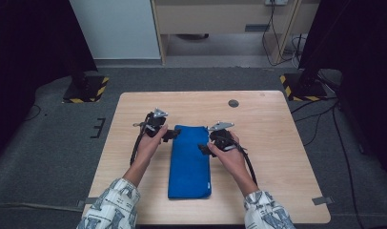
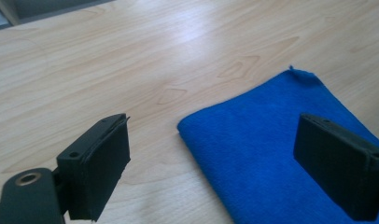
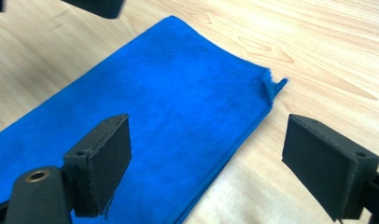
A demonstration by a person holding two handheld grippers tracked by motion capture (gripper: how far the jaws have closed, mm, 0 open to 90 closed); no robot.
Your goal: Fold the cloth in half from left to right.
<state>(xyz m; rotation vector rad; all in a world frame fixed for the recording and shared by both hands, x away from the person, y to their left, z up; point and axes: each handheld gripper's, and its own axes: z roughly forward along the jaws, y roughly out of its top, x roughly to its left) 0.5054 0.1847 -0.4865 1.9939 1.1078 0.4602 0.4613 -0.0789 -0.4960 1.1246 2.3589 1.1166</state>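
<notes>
A blue cloth, folded into a long narrow strip, lies flat on the wooden table, running from near the middle towards the person's edge. My left gripper hovers at the cloth's far left corner, jaws wide open. In the left gripper view one jaw hangs over the cloth and the other over bare wood. My right gripper is open too, just above the cloth's right edge near its far end. The right gripper view has that edge of the cloth running between the jaws.
A small dark round plug is set into the table near its far edge. Bare wood surrounds the cloth on all sides. Beyond the table are stand bases with yellow-black tape and cables on grey carpet.
</notes>
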